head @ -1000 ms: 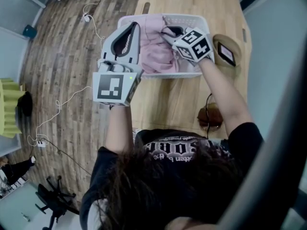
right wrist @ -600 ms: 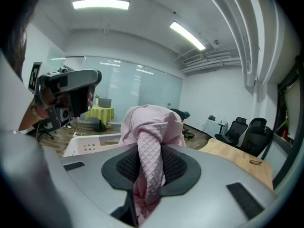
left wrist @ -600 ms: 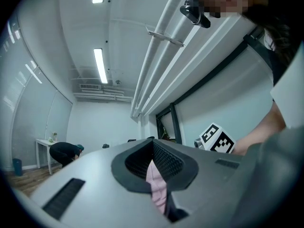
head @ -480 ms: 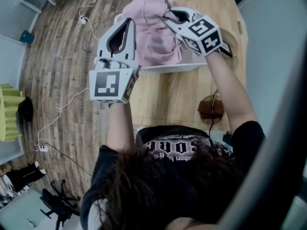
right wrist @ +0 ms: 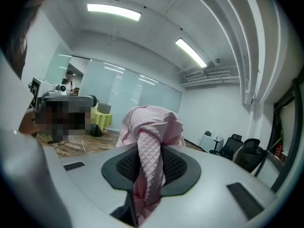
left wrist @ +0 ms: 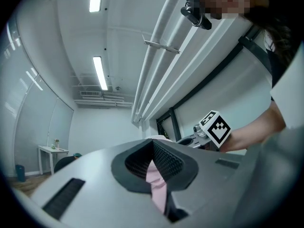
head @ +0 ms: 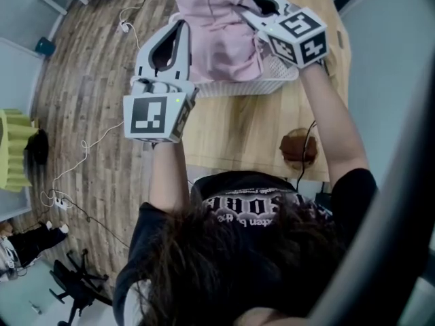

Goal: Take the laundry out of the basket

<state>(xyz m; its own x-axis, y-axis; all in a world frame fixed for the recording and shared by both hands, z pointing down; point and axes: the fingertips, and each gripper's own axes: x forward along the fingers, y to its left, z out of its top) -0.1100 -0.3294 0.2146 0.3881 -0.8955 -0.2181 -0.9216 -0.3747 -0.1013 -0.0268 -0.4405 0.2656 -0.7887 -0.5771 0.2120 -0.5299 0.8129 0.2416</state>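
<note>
Wooden table (head: 238,134) below, white laundry basket (head: 234,87) at its far edge. The pink quilted garment (head: 217,26) is up out of the basket, hanging over it. Right gripper (head: 247,9) is clamped hard on a fold of it. Left gripper (head: 181,29) sits just beside the cloth, jaws closed tip to tip.

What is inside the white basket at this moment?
Only the mesh wall of the basket shows. The pink garment, gripped by the left gripper and right gripper, hangs over the opening; whatever lies inside is covered.
</note>
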